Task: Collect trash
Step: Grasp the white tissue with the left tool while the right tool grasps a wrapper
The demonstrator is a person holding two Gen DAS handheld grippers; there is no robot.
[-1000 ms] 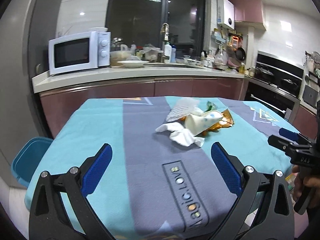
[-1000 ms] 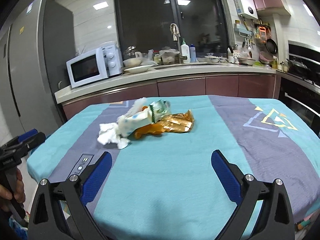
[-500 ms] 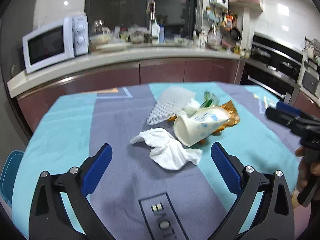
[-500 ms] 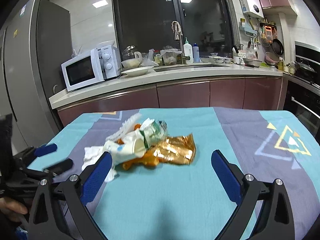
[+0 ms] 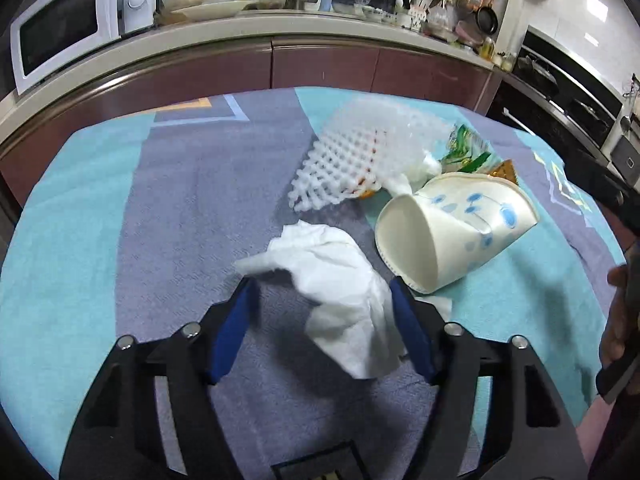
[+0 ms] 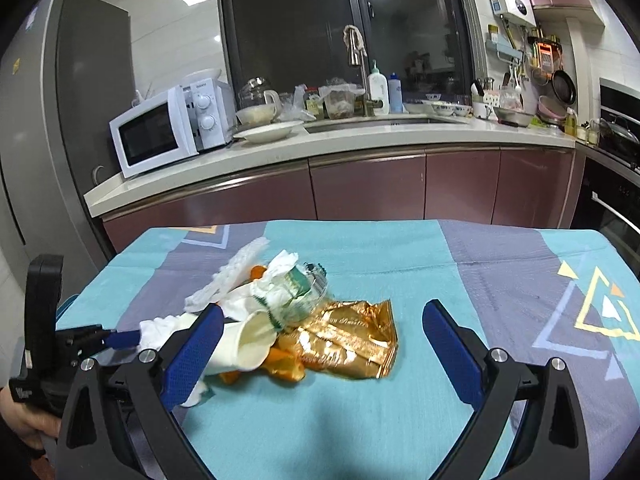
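A pile of trash lies mid-table: a crumpled white tissue [image 5: 340, 276], a tipped paper cup [image 5: 448, 232] with blue dots, white foam netting [image 5: 360, 156], a green wrapper [image 5: 464, 152] and a gold foil wrapper [image 6: 352, 340]. My left gripper [image 5: 324, 296] is open with its jaws narrowed around the tissue, one finger on each side. My right gripper [image 6: 320, 320] is open wide and empty, low over the table just in front of the gold wrapper and cup [image 6: 244, 340]. The left gripper also shows in the right wrist view [image 6: 120, 338].
The table wears a teal and grey cloth [image 5: 180, 208]. Behind it runs a counter with a microwave [image 6: 168, 132], dishes and a sink. An oven [image 6: 612, 208] stands to the right and a fridge [image 6: 48, 120] to the left.
My left gripper has moved forward and down onto the tissue and its jaws have narrowed around it. My right gripper has moved closer to the pile.
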